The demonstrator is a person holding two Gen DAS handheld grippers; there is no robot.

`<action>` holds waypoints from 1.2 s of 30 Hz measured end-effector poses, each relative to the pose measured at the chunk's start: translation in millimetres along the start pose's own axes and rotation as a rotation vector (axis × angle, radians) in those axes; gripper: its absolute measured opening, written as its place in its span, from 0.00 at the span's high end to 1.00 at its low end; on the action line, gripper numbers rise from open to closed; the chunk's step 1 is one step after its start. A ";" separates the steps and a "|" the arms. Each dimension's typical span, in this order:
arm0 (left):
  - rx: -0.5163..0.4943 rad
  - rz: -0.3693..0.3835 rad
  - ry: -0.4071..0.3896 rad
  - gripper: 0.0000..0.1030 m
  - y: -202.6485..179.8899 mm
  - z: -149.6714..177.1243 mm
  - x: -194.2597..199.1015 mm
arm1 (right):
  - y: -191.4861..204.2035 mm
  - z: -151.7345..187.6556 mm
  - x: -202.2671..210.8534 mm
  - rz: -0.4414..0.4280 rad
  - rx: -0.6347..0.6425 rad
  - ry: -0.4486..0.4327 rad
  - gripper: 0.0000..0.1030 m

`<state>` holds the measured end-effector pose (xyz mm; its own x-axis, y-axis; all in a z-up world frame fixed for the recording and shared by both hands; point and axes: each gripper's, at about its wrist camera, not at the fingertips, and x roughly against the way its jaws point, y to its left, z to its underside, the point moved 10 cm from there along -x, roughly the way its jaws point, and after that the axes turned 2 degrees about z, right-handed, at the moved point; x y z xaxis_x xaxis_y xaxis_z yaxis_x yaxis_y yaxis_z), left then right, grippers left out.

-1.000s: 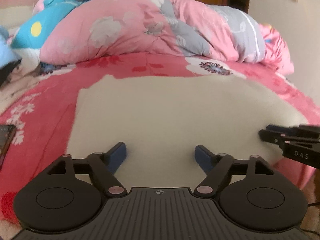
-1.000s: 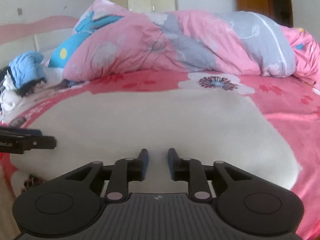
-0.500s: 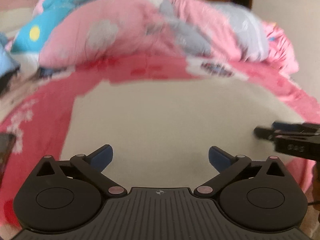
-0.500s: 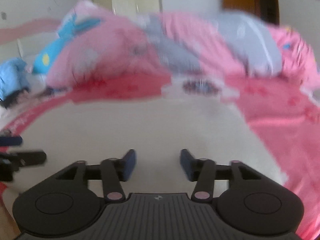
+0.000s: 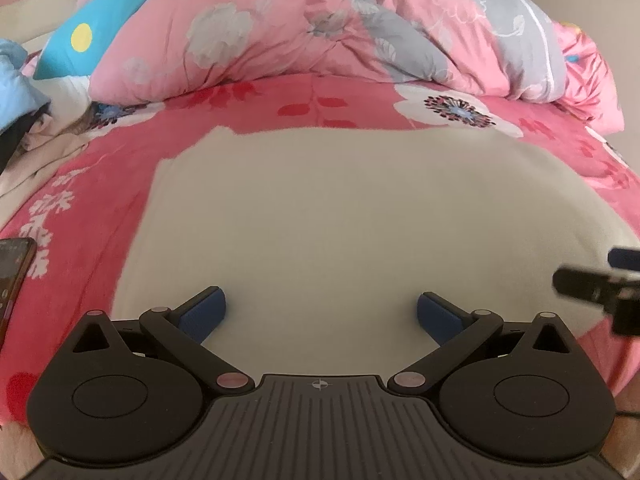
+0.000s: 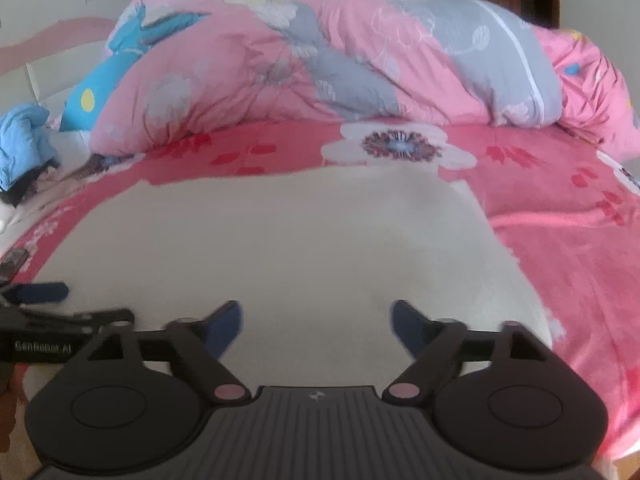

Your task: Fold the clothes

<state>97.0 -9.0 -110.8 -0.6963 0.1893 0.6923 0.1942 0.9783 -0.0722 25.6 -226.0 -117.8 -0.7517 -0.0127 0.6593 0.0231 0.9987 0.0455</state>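
Observation:
A cream-white garment (image 5: pixel 340 216) (image 6: pixel 288 240) lies flat and smooth on the pink flowered bedsheet (image 5: pixel 304 100), filling the middle of both views. My left gripper (image 5: pixel 321 312) stands open above the garment's near edge, nothing between its blue pads. My right gripper (image 6: pixel 318 320) hovers over the near edge further right; its jaws are opening and nothing is between them. In the left wrist view the right gripper (image 5: pixel 596 280) shows at the right edge. In the right wrist view the left gripper (image 6: pixel 60 304) shows at the left edge.
A rolled pink and grey quilt (image 5: pixel 320 28) (image 6: pixel 320 64) lies across the back of the bed. A heap of clothes with a light blue piece (image 6: pixel 24 144) sits at the far left. A phone (image 5: pixel 12 276) lies on the sheet at the left.
Both grippers have opened wide: the left first, the right from nearly shut. Both pairs of pads have come off the garment, which lies flat. The right gripper rose slightly.

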 end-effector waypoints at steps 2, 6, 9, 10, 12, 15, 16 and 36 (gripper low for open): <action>0.001 -0.005 0.006 0.00 -0.5 0.0 0.1 | 0.5 6.2 -5.7 0.016 0.008 0.033 0.04; 0.008 -0.007 0.015 0.00 -0.4 -0.3 -0.2 | 4.7 15.3 -16.8 0.061 0.039 0.083 0.01; 0.016 -0.007 0.020 0.00 -0.5 -0.5 -0.4 | 7.2 17.3 -20.6 0.075 0.053 0.100 0.00; 0.019 -0.007 0.021 0.00 -0.6 -0.4 -0.1 | 7.0 18.0 -22.0 0.077 0.052 0.107 0.00; 0.026 -0.007 0.024 0.00 -0.6 -0.7 -0.3 | 6.5 18.9 -23.5 0.077 0.045 0.118 0.00; 0.032 -0.007 0.031 0.00 -0.5 -0.8 -0.8 | 6.0 19.4 -23.0 0.076 0.040 0.122 0.00; 0.032 -0.007 0.034 0.00 -0.4 -0.8 -1.0 | 5.7 19.4 -22.9 0.075 0.037 0.123 0.00; 0.034 0.011 0.055 0.00 -0.3 -0.5 -1.9 | 3.7 18.6 -28.0 0.085 0.039 0.170 0.00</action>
<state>98.6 -9.7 -111.7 -0.6554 0.1963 0.7293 0.1776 0.9786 -0.1038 34.5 -221.0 -150.0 -0.6259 0.0675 0.7769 0.0538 0.9976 -0.0433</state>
